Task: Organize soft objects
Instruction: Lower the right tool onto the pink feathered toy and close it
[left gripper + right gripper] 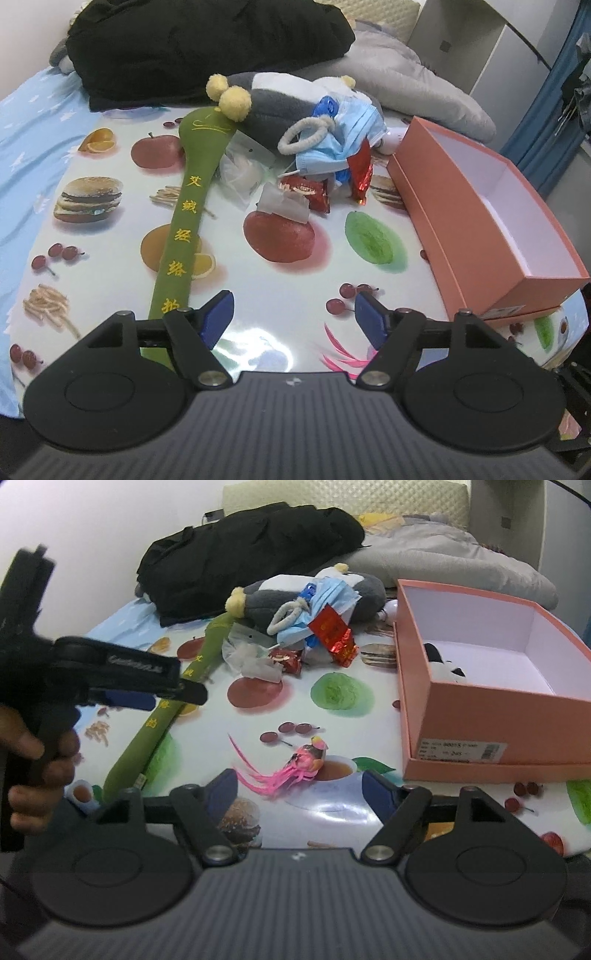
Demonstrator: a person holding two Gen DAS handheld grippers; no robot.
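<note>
My left gripper (pixel 293 318) hangs open over bare tablecloth, with nothing between its blue pads. A long green plush stick (pixel 188 206) with yellow characters lies just left of it. My right gripper (pixel 299 794) is also open and holds nothing. Further back is a pile: a grey plush toy (pixel 273 107) with yellow pom-poms, a blue face mask (pixel 351 125), a white fuzzy loop (pixel 306 134), red snack packets (pixel 306 190) and clear plastic (pixel 240 173). An open orange box (pixel 480 716) stands at the right with a black-and-white plush (pixel 443 664) inside.
A fruit-printed cloth (pixel 295 273) covers the table. Behind the pile lie a black jacket (pixel 207 44) and a grey quilt (pixel 406 81). A blue sheet (pixel 37 129) borders the left. In the right wrist view a hand (pixel 37 753) holds the other gripper at the left edge.
</note>
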